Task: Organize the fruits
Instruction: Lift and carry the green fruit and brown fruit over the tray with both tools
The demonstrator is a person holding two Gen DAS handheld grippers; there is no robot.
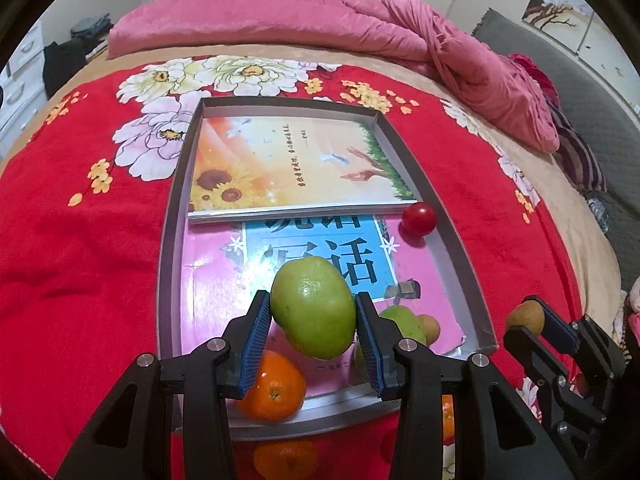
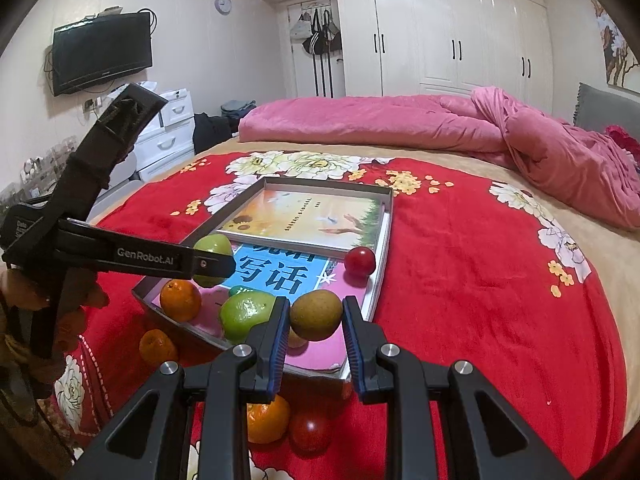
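Observation:
A shallow grey tray (image 1: 440, 216) (image 2: 387, 216) with books in it lies on the red floral blanket. My left gripper (image 1: 314, 322) (image 2: 214, 264) is shut on a green fruit (image 1: 314, 308) (image 2: 212, 245), held above the tray's near end. My right gripper (image 2: 316, 320) (image 1: 528, 320) is shut on a brown fruit (image 2: 316, 314) (image 1: 525, 316), held just over the tray's near right corner. In the tray sit an orange (image 1: 272, 388) (image 2: 180, 300), another green fruit (image 1: 404, 320) (image 2: 244, 316), a small brown fruit (image 1: 430, 326) and a red tomato (image 1: 418, 219) (image 2: 360, 262).
On the blanket in front of the tray lie oranges (image 2: 267, 420) (image 2: 157, 347) (image 1: 286, 456) and a red tomato (image 2: 310, 432). A pink quilt (image 1: 360, 32) (image 2: 440, 124) is bunched at the bed's far side. A TV (image 2: 102, 52) and white drawers (image 2: 168, 136) stand at the left wall.

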